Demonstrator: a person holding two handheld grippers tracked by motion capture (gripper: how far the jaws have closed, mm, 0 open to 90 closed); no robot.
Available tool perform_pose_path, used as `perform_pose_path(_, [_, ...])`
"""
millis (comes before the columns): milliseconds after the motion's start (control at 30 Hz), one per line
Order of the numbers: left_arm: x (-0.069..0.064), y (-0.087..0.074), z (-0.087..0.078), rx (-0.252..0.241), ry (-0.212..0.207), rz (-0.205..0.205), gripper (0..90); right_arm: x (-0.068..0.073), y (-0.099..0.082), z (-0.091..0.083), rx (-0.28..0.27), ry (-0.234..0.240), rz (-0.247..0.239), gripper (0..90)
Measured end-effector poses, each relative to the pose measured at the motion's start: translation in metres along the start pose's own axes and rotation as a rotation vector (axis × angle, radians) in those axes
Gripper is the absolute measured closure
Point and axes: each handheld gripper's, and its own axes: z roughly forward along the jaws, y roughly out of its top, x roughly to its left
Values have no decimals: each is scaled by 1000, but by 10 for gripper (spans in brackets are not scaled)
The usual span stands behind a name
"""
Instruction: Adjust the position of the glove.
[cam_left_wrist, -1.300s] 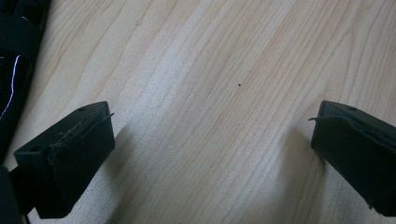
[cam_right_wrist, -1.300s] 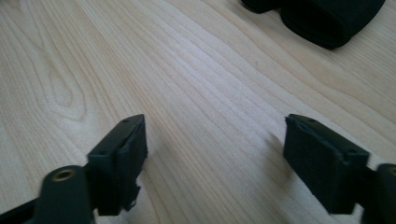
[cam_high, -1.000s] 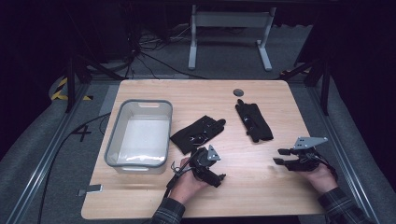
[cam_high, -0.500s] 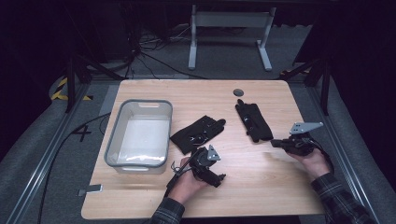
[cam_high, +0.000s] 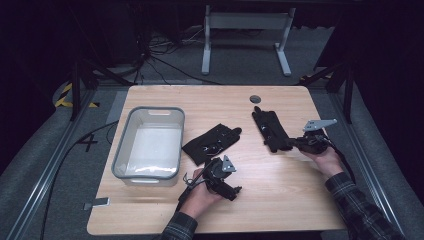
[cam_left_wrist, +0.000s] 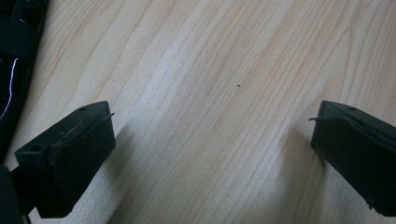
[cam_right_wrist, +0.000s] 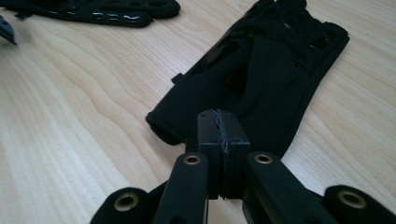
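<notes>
Nearest, the left tongs (cam_high: 235, 190) gape wide over bare desk (cam_high: 280, 200), holding nothing. Beyond, the right tongs (cam_right_wrist: 219, 133) have just closed at the cuff of one black glove (cam_high: 271, 131), seemingly pinching its edge. Two gloves are out, the other glove (cam_high: 212, 144) lying beside the single grey bin (cam_high: 125, 150), which holds neither, so the work has barely begun.

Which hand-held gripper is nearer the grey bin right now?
Left. The left hand-held gripper sits just off the grey bin's near corner; the right hand-held gripper is across the table by a black glove.
</notes>
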Motion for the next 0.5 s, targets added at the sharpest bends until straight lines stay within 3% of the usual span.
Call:
perform_pose_path(267, [0, 0, 0, 0, 1, 0, 0, -8, -3, 18, 43, 15, 12, 896])
perform_pose_path(500, [0, 0, 0, 1, 5, -3, 0, -7, -6, 21, 73, 15, 6, 897])
